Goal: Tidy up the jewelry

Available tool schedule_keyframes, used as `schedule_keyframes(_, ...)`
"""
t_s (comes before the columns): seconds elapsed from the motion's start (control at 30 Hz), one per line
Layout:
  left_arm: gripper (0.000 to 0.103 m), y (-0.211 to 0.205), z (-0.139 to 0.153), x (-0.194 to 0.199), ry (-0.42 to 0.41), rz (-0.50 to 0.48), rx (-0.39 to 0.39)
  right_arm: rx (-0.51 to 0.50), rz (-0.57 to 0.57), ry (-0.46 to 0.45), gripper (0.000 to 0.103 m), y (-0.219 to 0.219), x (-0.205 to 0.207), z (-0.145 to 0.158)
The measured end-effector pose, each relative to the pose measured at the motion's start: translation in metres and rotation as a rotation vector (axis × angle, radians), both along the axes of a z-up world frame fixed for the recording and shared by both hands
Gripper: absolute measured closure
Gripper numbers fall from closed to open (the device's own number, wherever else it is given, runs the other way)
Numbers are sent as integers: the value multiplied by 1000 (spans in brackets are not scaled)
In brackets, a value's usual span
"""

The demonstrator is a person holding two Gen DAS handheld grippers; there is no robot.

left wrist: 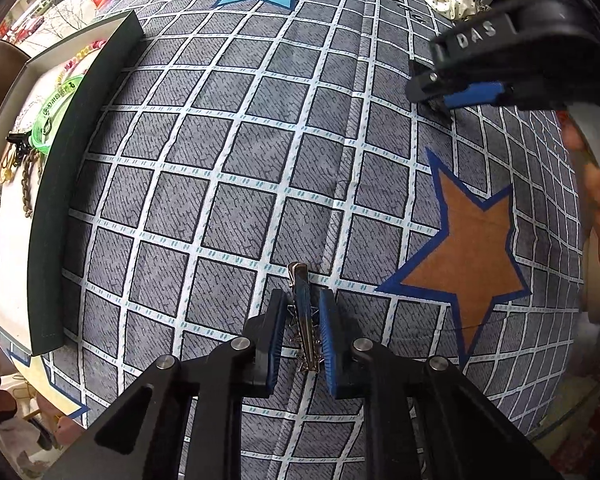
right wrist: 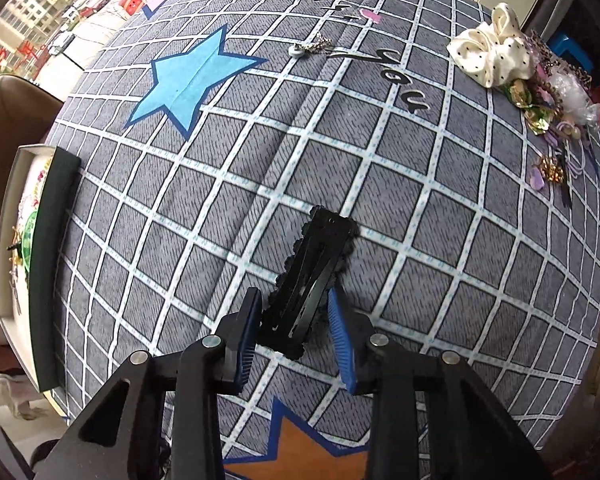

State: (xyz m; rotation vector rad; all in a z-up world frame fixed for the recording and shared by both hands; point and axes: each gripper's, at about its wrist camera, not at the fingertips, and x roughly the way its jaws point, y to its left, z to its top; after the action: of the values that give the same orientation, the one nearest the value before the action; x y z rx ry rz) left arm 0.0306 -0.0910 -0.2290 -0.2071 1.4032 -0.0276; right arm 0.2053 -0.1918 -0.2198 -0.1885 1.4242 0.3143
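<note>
My left gripper (left wrist: 303, 322) is shut on a silver metal hair clip (left wrist: 302, 312) that points forward above the checked cloth. My right gripper (right wrist: 294, 314) holds a black lace-edged snap hair clip (right wrist: 314, 280) between its blue pads (right wrist: 340, 340); it also shows in the left wrist view (left wrist: 452, 96) at the upper right. A dark green tray (left wrist: 60, 184) with a white inside lies at the left and holds a green bracelet (left wrist: 54, 112), chains and clips. In the right wrist view the tray (right wrist: 50, 260) sits at the far left.
A cream polka-dot scrunchie (right wrist: 494, 52) and a pile of sequinned and beaded pieces (right wrist: 548, 120) lie at the far right. A small chain with a white disc (right wrist: 310, 48) lies at the back. Blue star (right wrist: 192, 80) and orange star (left wrist: 468, 248) patches mark the cloth.
</note>
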Motion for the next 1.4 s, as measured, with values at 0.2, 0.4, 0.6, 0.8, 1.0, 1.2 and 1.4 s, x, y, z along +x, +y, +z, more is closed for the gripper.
schedule_keyframes(0.2, 78, 10, 1, -4, 33, 43, -81, 14, -15, 35, 66, -31, -45, 1)
schedule_keyframes(0.4, 78, 12, 11, -9, 48, 47, -85, 31, -34, 57, 66, -53, -76, 6)
schedule_keyframes(0.6, 84, 27, 23, -1, 30, 29, -66, 40, -36, 81, 66, -55, -82, 14)
schedule_keyframes(0.8, 84, 24, 19, 1, 45, 47, -55, 20, -25, 87, 66, -62, -114, 16)
schedule_keyframes(1.0, 83, 26, 10, -3, 99, 107, -13, 22, -28, 100, 66, -50, -115, 12)
schedule_keyframes(1.2, 7, 27, 2, -6, 117, 151, 35, 25, -33, 106, 66, -58, -116, 6)
schedule_keyframes(1.4, 0, 26, 6, -5, 81, 156, 79, 22, -34, 109, 66, -78, -114, 15)
